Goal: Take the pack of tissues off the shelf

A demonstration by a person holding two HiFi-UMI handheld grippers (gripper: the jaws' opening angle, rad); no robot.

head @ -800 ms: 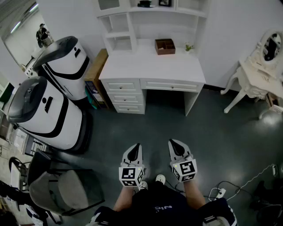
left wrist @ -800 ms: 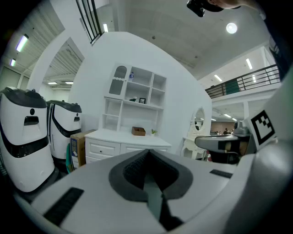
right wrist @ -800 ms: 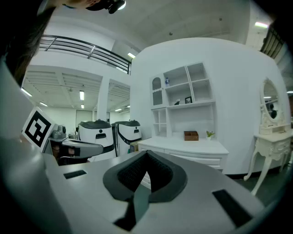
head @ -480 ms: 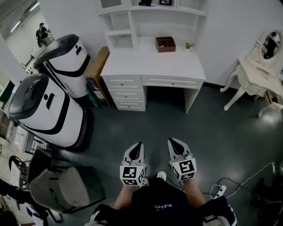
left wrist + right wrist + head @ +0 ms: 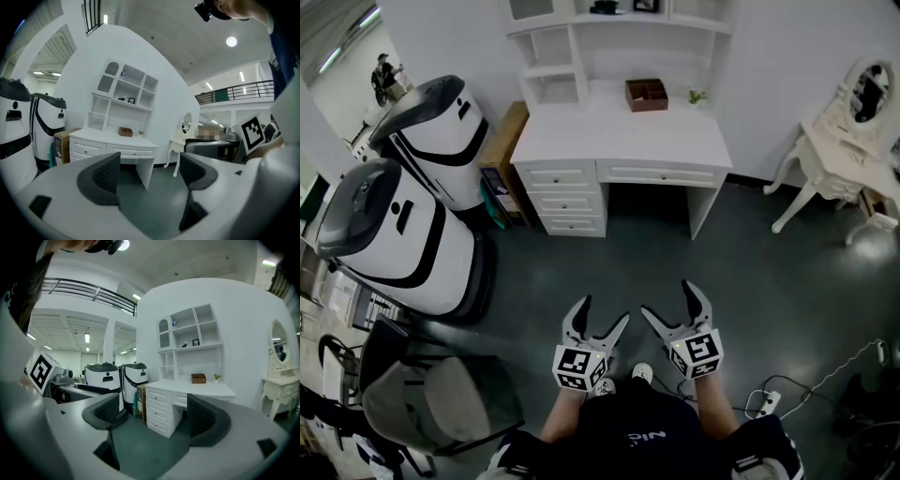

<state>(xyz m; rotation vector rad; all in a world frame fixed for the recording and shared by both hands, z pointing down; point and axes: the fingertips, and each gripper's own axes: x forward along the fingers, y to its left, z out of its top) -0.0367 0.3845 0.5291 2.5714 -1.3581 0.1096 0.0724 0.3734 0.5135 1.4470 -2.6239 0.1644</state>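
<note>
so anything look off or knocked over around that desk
Nothing stands out. The white desk looks intact, its drawers shut; the brown box sits upright on the top with the small plant beside it. The left gripper and right gripper are well short of it, jaws open and empty.

Bright even indoor light, ceiling lamps glaring, soft shadows, heavy fisheye bending at edges

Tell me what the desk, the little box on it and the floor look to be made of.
Desk: likely painted wood or board, matte white, with panelled drawer fronts.
Box: probably wood, dark brown and open-topped; too small to see any grain.
Floor: looks like sealed concrete or resin, dark grey with soft glossy reflections.
</note>
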